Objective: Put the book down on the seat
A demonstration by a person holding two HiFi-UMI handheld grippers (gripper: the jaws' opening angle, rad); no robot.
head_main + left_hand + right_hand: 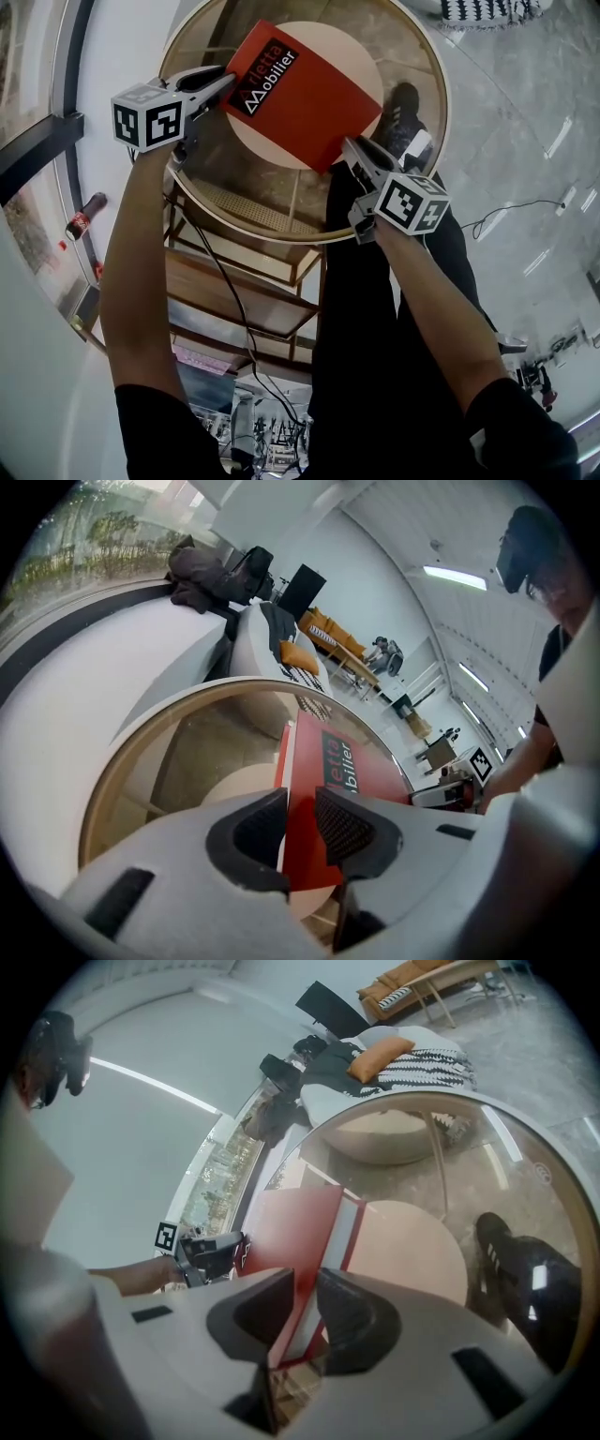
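A red book point(300, 98) with white lettering on a black strip hangs tilted over a round glass top with a wooden rim point(442, 84). My left gripper point(228, 82) grips the book's left corner, and my right gripper point(349, 148) grips its near right corner. In the left gripper view the book point(328, 771) stands on edge between the pads of the left gripper point(300, 813), which press on its cover and page edge. The right gripper view shows the book point(300, 1232) filling the gap of the right gripper point(307, 1302). A beige round disc point(366, 47) lies under the glass.
A wooden slatted frame point(234, 291) stands below the glass top, toward me. A dark bottle point(82, 216) lies on the floor at the left. The person's black shoe point(403, 103) shows through the glass, and a cable point(506, 211) trails across the floor at the right.
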